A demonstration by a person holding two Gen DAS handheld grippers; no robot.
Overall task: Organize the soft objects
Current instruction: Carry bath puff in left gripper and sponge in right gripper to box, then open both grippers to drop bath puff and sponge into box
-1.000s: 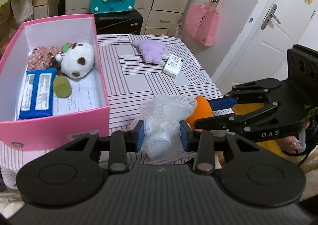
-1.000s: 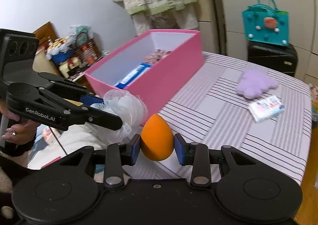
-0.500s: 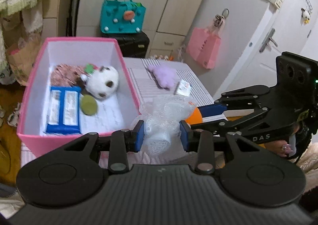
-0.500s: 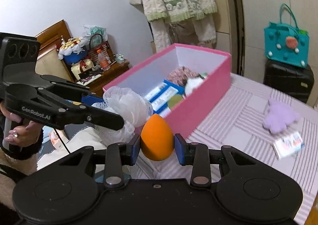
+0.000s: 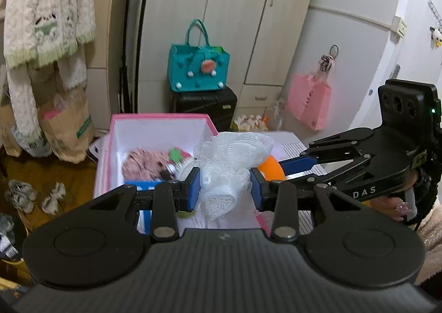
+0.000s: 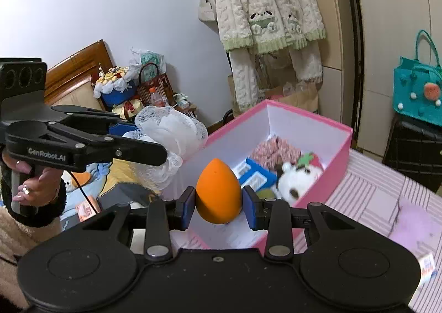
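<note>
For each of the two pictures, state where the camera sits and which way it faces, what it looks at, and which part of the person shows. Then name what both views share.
Left wrist: on the left gripper, facing the wardrobe; sees white mesh pouf; right hand shows.
Right wrist: on the right gripper, facing the hanging robe; sees orange sponge; left hand shows.
Shared: pink box, pouf, sponge, teal bag.
</note>
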